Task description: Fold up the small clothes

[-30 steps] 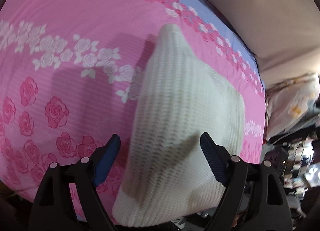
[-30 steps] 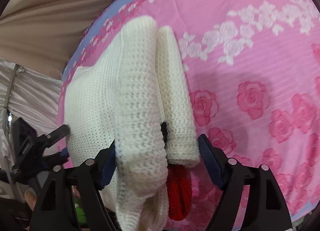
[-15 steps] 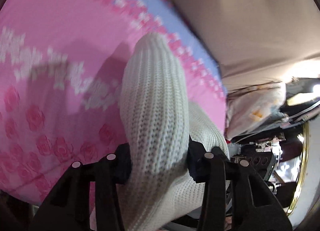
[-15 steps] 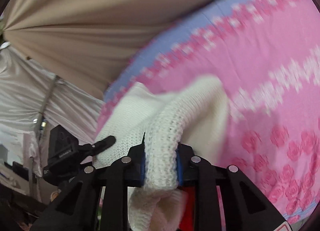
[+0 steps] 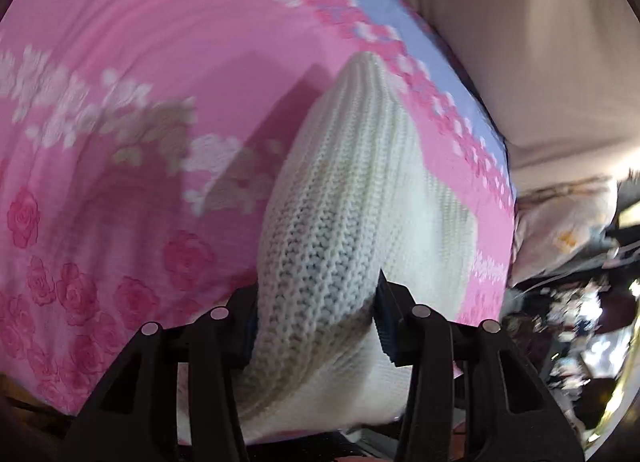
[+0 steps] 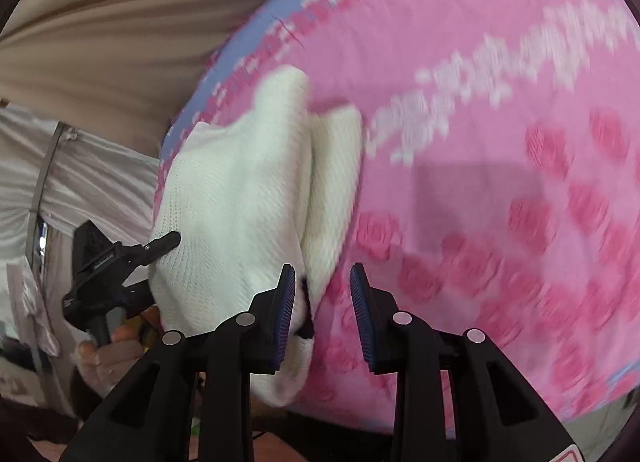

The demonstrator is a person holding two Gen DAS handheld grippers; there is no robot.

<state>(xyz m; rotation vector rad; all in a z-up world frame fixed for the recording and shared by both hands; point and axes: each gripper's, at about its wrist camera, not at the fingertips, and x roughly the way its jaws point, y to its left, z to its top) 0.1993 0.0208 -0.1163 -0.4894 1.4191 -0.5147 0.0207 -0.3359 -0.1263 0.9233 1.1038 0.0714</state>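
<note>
Two grippers work one cream knit sweater (image 5: 360,198) on the pink bedsheet (image 5: 120,62): the left gripper (image 5: 316,322) pinches a thick fold, the right gripper (image 6: 322,314), jaws just reopening partway, stands empty at the sweater's five o'clock edge, so smoothing likely follows.

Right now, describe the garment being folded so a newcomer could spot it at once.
Start at the pink rose-print bedsheet that fills both views. Near its blue edge lies the sweater, a cream chunky knit; the left gripper is clamped on a fold of it. It is the only plain, pale, ribbed thing on the flowered pink.
</note>
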